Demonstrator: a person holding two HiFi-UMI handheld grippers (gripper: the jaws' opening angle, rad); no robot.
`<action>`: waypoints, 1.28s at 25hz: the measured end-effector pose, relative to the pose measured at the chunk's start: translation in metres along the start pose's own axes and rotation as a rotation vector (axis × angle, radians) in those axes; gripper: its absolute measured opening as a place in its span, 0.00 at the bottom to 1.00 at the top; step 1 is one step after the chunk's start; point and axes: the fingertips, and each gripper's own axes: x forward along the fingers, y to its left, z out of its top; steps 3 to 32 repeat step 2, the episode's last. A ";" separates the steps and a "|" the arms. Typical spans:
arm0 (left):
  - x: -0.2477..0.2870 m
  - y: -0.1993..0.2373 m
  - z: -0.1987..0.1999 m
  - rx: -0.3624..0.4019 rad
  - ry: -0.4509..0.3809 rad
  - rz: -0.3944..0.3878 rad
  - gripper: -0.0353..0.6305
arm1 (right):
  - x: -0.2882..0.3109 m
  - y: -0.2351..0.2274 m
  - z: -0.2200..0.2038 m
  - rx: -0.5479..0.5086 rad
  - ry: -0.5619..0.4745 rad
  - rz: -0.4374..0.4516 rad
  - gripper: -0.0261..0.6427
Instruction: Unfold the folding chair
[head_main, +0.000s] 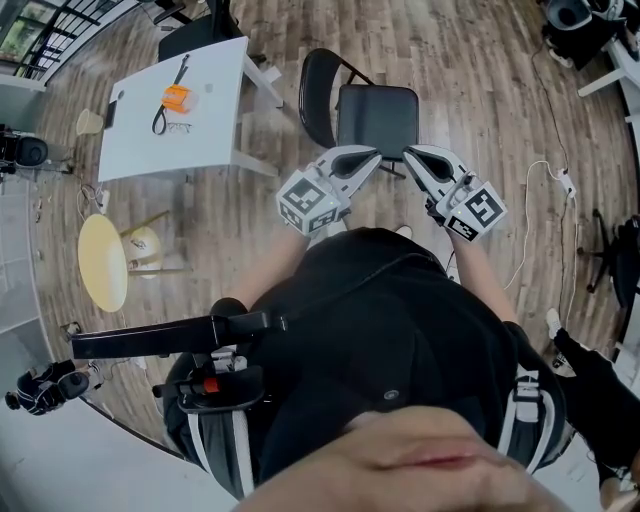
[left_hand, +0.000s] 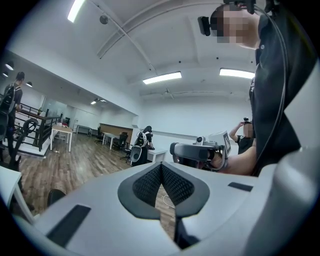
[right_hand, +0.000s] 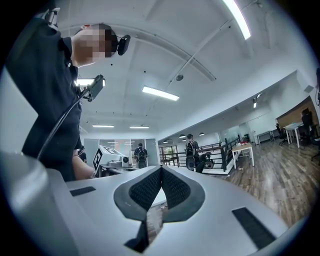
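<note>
A black folding chair (head_main: 377, 117) stands on the wooden floor just ahead of me, its seat lying flat and its curved backrest (head_main: 313, 92) at the seat's left. Both grippers hover level above the seat's near edge, tips turned toward each other and a small gap apart. My left gripper (head_main: 370, 158) is shut with nothing in it, its pads (left_hand: 150, 182) pressed together. My right gripper (head_main: 411, 156) is shut and empty too, pads (right_hand: 172, 189) meeting. Each gripper view shows the other gripper: the right gripper (left_hand: 197, 151), the left gripper's marker cube (right_hand: 106, 157). Neither touches the chair.
A white table (head_main: 210, 130) with an orange object (head_main: 177, 98) stands at the left. A round yellow stool (head_main: 102, 262) lies below it. A white cable (head_main: 545, 215) runs across the floor at the right, near an office chair base (head_main: 612, 252). People stand by a railing (right_hand: 230, 147).
</note>
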 end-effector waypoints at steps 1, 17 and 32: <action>0.000 -0.002 -0.001 0.000 0.001 -0.002 0.06 | -0.001 0.001 0.000 -0.002 -0.004 0.002 0.05; 0.000 -0.003 -0.002 0.000 0.003 -0.003 0.06 | -0.001 0.002 0.001 -0.003 -0.007 0.004 0.05; 0.000 -0.003 -0.002 0.000 0.003 -0.003 0.06 | -0.001 0.002 0.001 -0.003 -0.007 0.004 0.05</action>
